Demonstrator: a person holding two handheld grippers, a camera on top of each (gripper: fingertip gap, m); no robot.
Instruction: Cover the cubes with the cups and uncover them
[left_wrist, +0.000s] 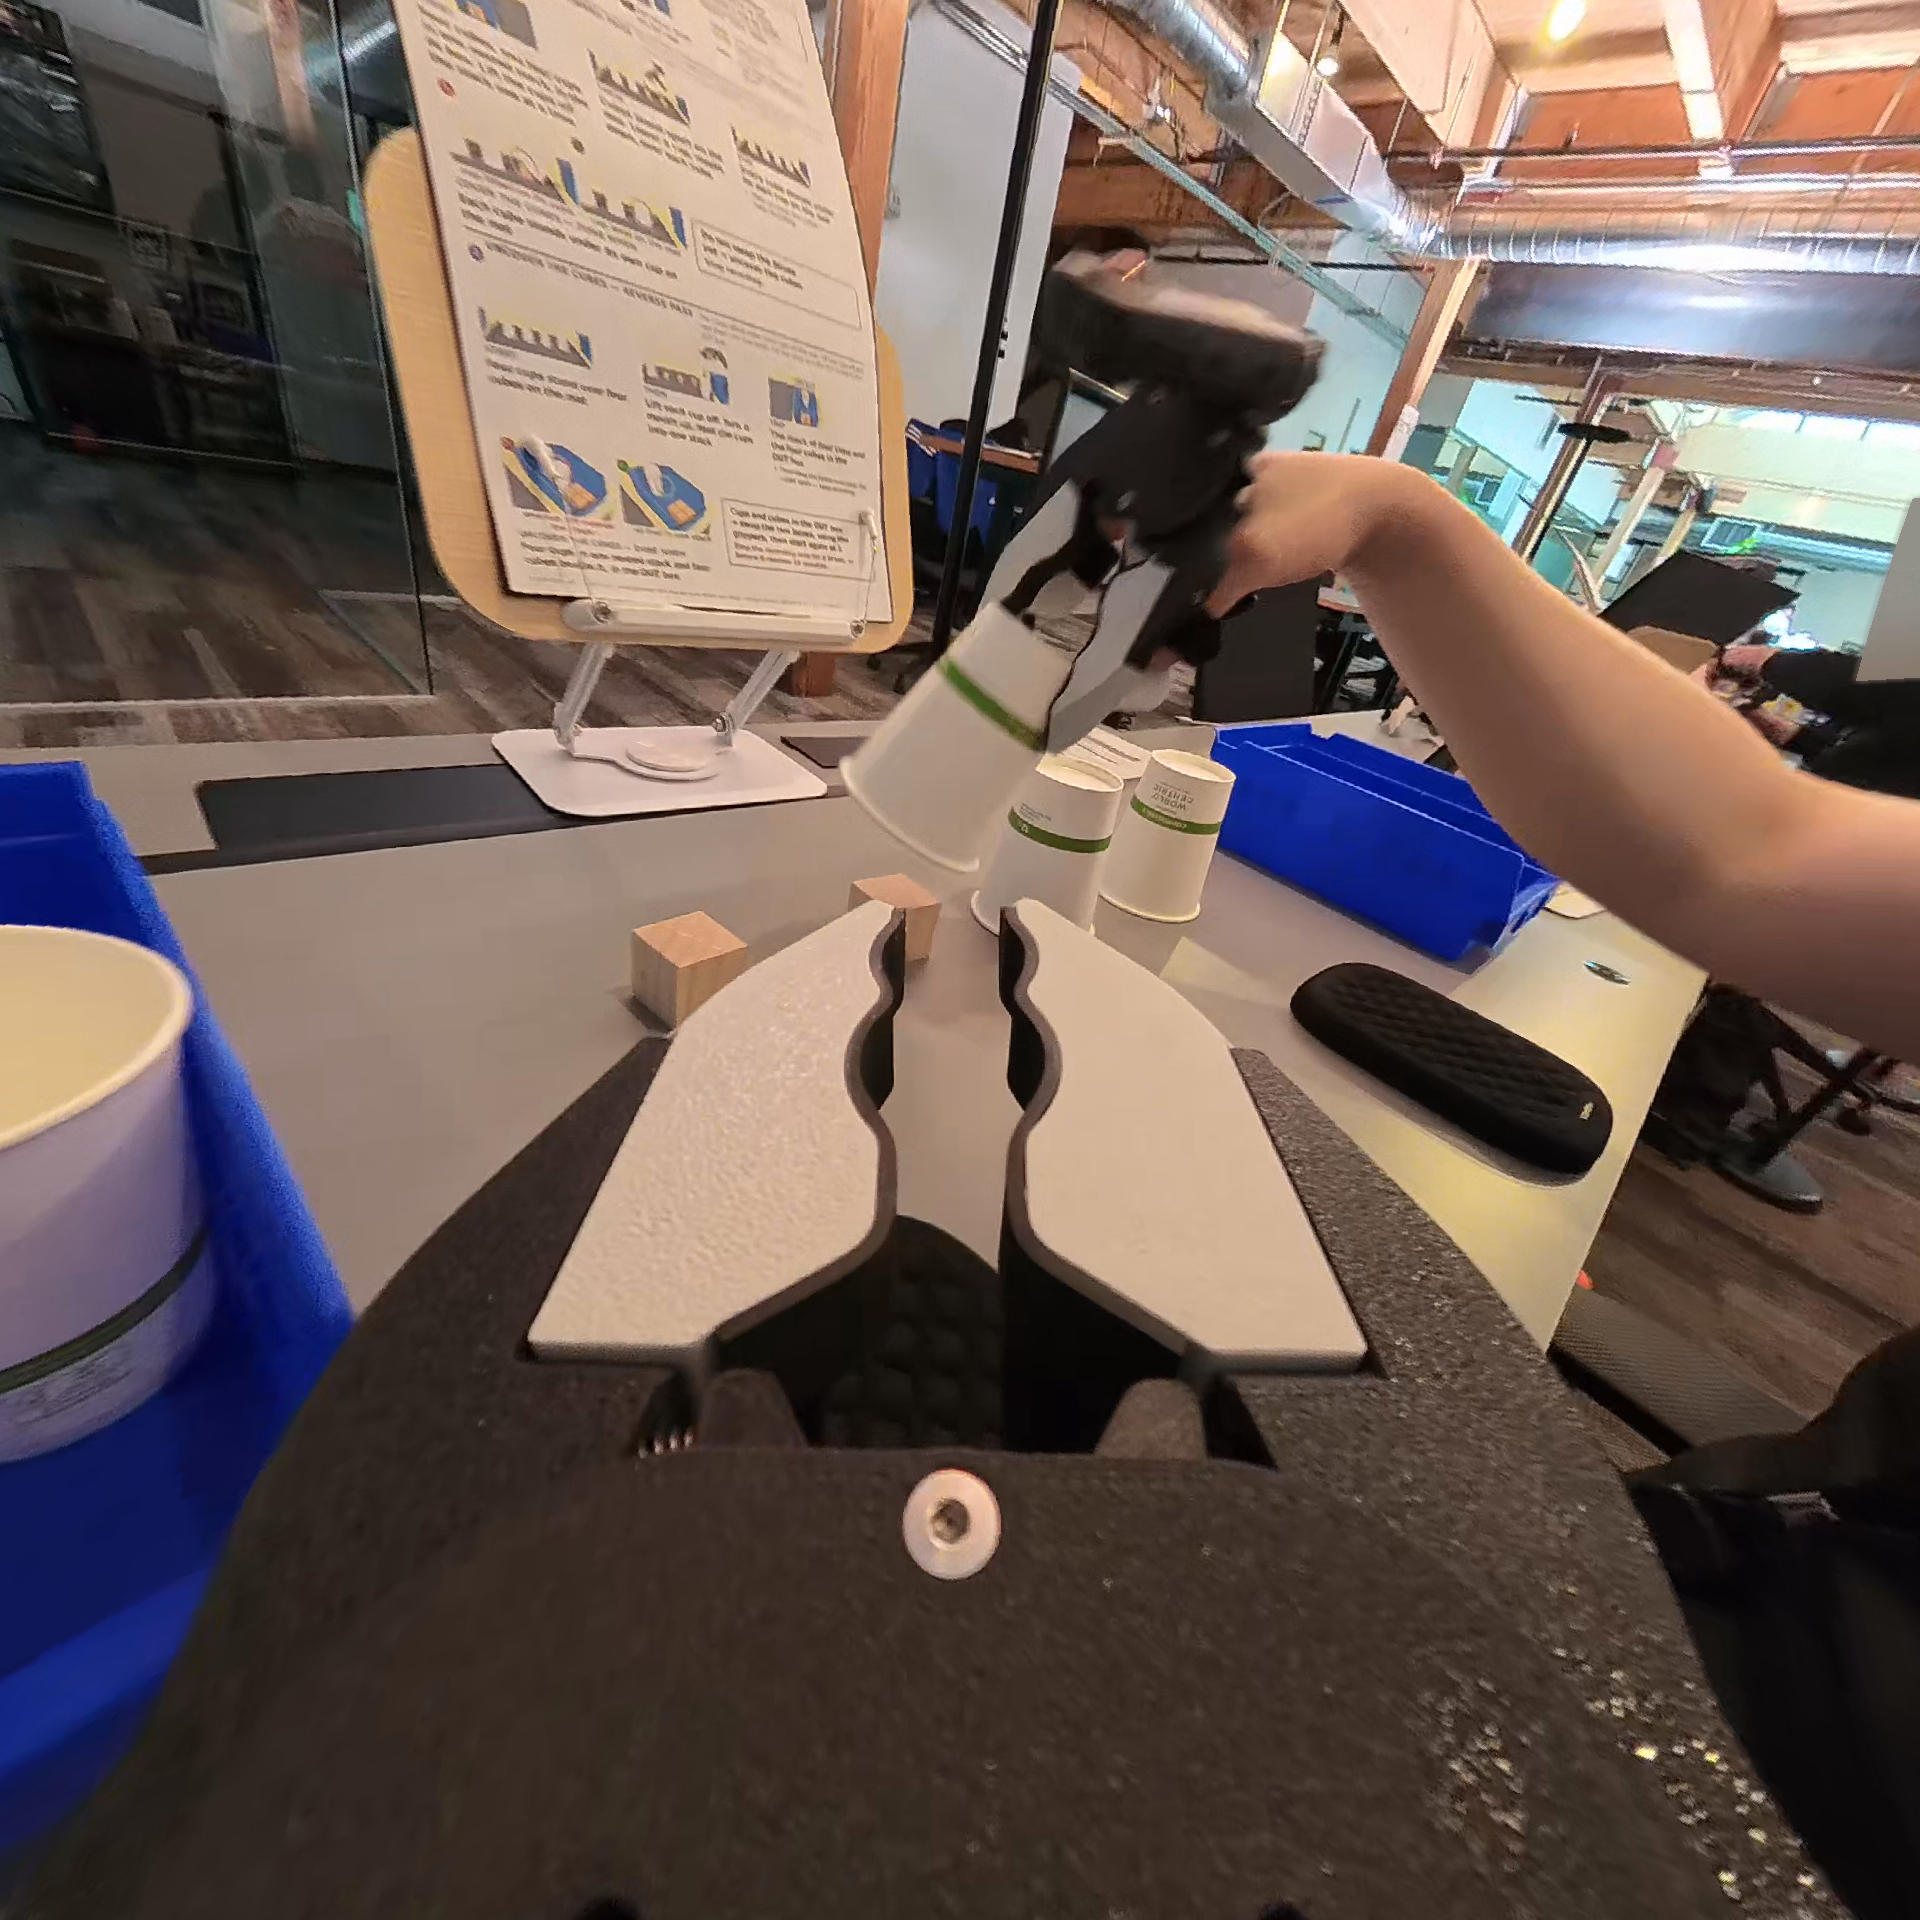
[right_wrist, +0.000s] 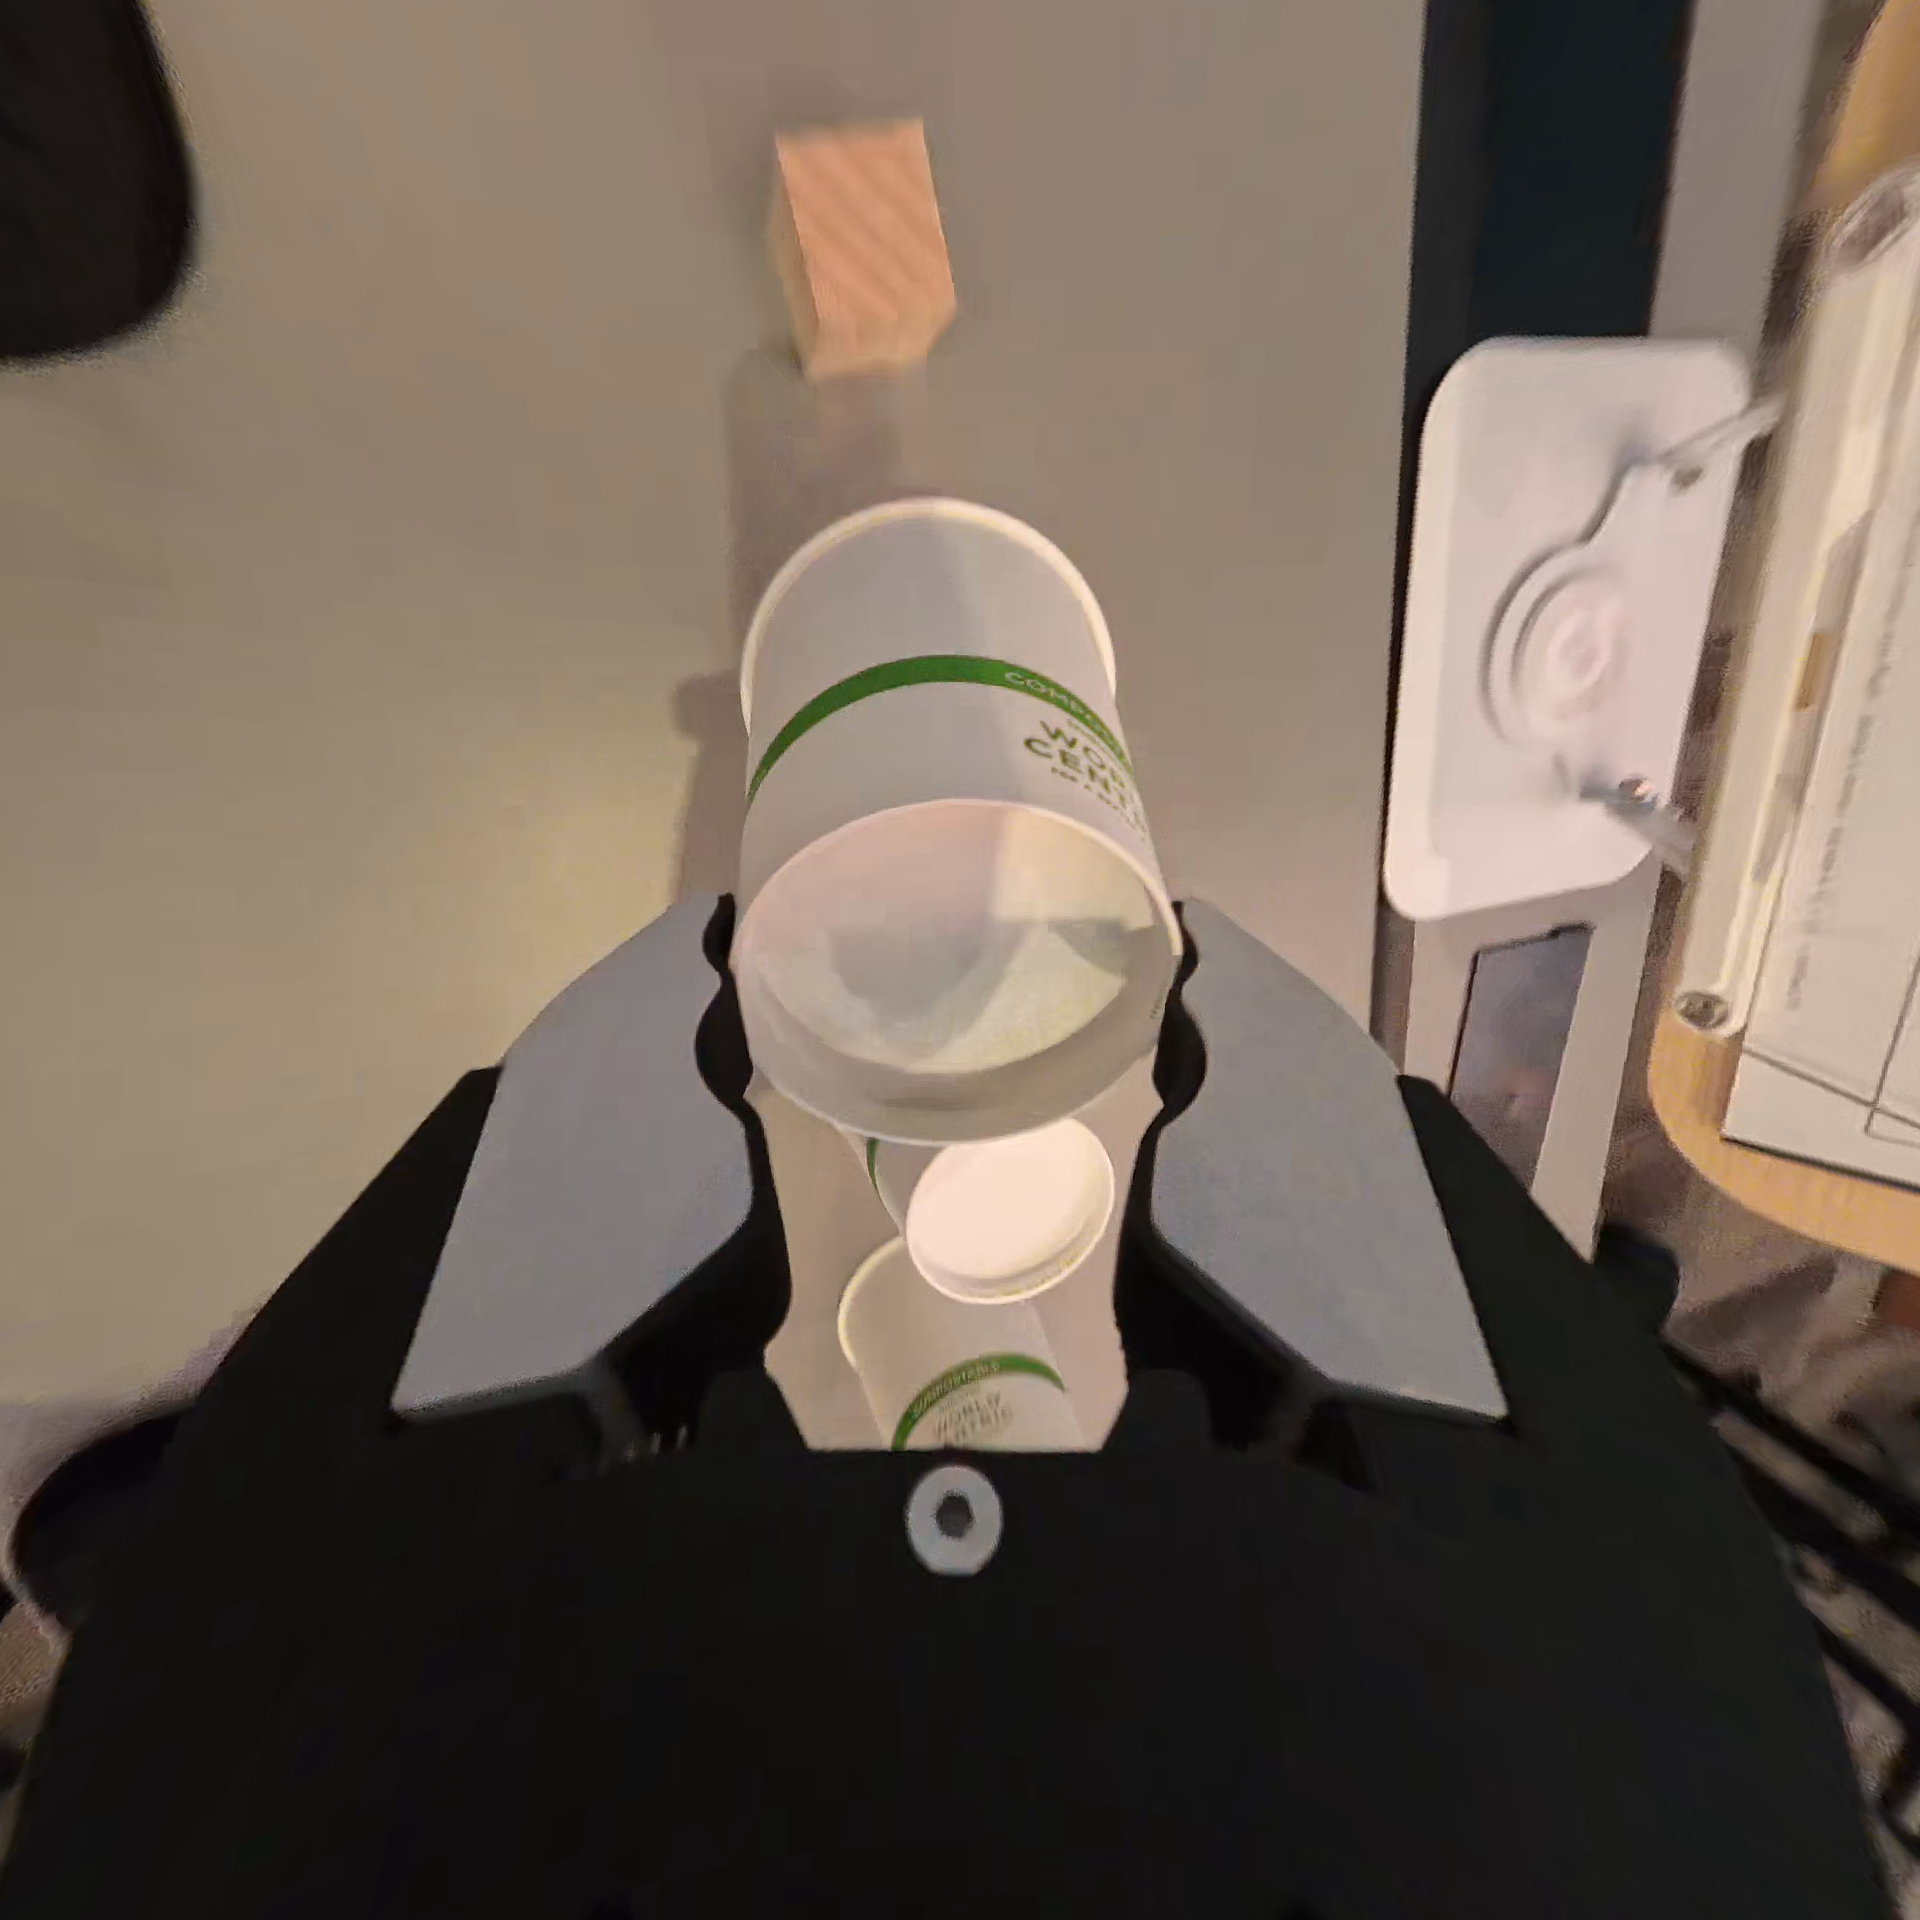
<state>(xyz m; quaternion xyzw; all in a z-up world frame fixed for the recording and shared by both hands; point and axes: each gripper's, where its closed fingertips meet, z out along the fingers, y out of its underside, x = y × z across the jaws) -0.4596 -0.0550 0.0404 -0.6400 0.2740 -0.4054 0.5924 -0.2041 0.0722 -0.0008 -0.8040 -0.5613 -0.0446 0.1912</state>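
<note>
right gripper (right_wrist: 954, 997) pinches inverted paper cup (right_wrist: 935, 831) by its base, tilted mouth-down | target wooden cube (right_wrist: 862, 249) sits on table ahead, below rim | left gripper (left_wrist: 951, 935) empty, slightly parted, nearer other cube (left_wrist: 688, 966)

Two cubes are set on the surface (left_wrist: 436, 1039) near its middle: the near cube (left_wrist: 688, 968) to the left, the far cube (left_wrist: 899, 906) just behind and to its right. Two upturned cups, the first cup (left_wrist: 1049, 847) and the second cup (left_wrist: 1169, 836), are placed side by side right of the far cube. A tilted cup (left_wrist: 951, 750) is held above the far cube. A bin (left_wrist: 1382, 831) is set at the right edge, a second bin (left_wrist: 239, 1195) at the left edge with another cup (left_wrist: 88, 1174) in it. A document stand (left_wrist: 665, 774) is placed along the far edge, a pad (left_wrist: 1449, 1065) near the right edge.
</note>
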